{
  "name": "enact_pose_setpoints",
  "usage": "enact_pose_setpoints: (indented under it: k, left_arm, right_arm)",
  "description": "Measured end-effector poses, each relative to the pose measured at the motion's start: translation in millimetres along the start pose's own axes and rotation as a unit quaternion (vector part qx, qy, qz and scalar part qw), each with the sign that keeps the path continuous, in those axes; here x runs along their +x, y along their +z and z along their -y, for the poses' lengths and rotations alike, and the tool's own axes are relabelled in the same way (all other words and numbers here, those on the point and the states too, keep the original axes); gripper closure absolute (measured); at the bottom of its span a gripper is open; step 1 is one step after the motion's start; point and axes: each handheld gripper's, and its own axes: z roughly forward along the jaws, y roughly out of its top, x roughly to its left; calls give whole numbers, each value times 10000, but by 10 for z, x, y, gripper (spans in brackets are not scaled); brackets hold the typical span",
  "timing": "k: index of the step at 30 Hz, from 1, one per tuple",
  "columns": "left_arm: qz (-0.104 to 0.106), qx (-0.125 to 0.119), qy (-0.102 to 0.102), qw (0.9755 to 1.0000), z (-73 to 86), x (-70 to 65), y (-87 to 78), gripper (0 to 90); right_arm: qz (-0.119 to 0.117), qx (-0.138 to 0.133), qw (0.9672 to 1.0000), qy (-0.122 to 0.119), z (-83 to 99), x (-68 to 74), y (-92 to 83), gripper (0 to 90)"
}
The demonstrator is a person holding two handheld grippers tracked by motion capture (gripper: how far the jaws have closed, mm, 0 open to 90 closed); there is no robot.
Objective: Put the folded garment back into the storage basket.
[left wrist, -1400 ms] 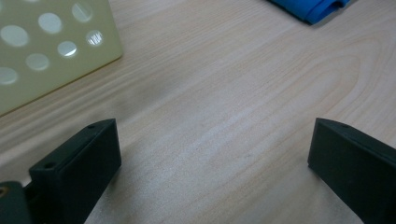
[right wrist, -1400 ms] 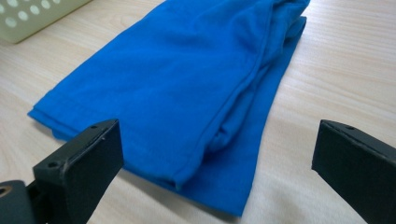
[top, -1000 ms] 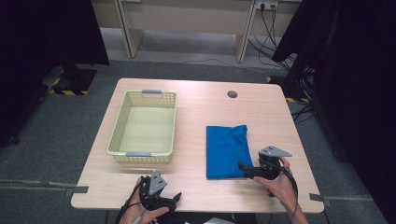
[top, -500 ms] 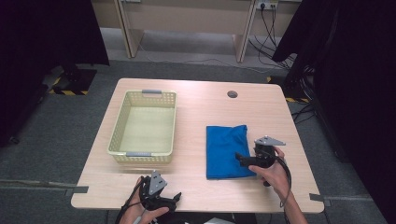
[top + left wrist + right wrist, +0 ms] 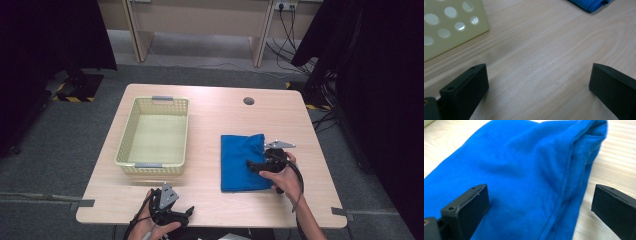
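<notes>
My right gripper (image 5: 251, 165) hangs over the blue cloth (image 5: 241, 161), jaws wide open, holding nothing; the cloth's seam edge lies between them. My left gripper (image 5: 186, 212) waits open near the table (image 5: 215, 107) edge.

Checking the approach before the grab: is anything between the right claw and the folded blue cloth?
Nothing visible. The right claw hangs open over the right edge of the folded blue cloth, one jaw above the fabric, the other above the bare light wooden table.
</notes>
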Motion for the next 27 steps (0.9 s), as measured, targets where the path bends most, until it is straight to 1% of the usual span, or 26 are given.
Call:
enact_pose_setpoints:
  k: [3, 5, 6, 7, 8, 9, 11, 14, 15, 16, 17, 18, 19, 21, 23, 24, 26, 27]
  left_arm:
    - [3, 11, 15, 10000, 1, 2, -3, 15]
    - [4, 8, 2, 10000, -1, 1, -1, 15]
    - [3, 17, 17, 10000, 0, 3, -3, 15]
    - [1, 10, 17, 10000, 2, 2, -3, 15]
    - [-1, 6, 16, 10000, 3, 2, -4, 15]
    - [0, 5, 16, 10000, 4, 2, -4, 15]
    - [0, 11, 15, 10000, 2, 1, -3, 15]
    - [2, -5, 12, 10000, 6, 0, -4, 15]
    - [3, 1, 15, 10000, 5, 1, -4, 15]
    - [0, 11, 19, 10000, 3, 1, -4, 15]
    - [0, 15, 18, 10000, 2, 1, -4, 15]
    - [-1, 13, 19, 10000, 2, 1, -4, 15]
    - [1, 5, 14, 10000, 3, 0, -4, 15]
    - [1, 8, 15, 10000, 3, 1, -4, 15]
    - [-2, 9, 18, 10000, 2, 1, -4, 15]
    - [0, 12, 20, 10000, 2, 2, -5, 15]
    - [1, 12, 18, 10000, 2, 1, -4, 15]
    - [3, 18, 20, 10000, 1, 2, -5, 15]
  right_arm:
    - [14, 85, 10000, 29, -26, 16, 52, 15]
    - [-17, 223, 9997, -33, -30, 37, 89, 4]
    - [31, 262, 9995, -154, -35, 56, 101, 3]
    - [88, 327, 9992, -223, -45, 74, 108, 4]
    - [113, 358, 9990, -252, -54, 89, 113, 15]
    - [104, 398, 9989, -225, -63, 107, 112, 29]
    - [47, 377, 9987, -332, -75, 109, 107, 92]
    - [-61, 319, 9988, -375, -75, 136, 81, 235]
    - [-108, 282, 9987, -405, -74, 142, 73, 299]
    - [-188, 277, 9987, -396, -72, 150, 59, 388]
    - [-267, 222, 9986, -408, -66, 153, 53, 444]
    - [-346, 188, 9982, -452, -59, 154, 49, 528]
    - [-448, 161, 9978, -463, -54, 160, 46, 566]
    - [-532, 121, 9974, -461, -39, 165, 42, 619]
    - [-578, 106, 9974, -419, -33, 170, 36, 643]
    - [-577, 95, 9973, -444, -33, 173, 35, 653]
    - [-539, 54, 9969, -575, -42, 181, 31, 665]
    - [-532, 24, 9970, -568, -47, 190, 26, 668]
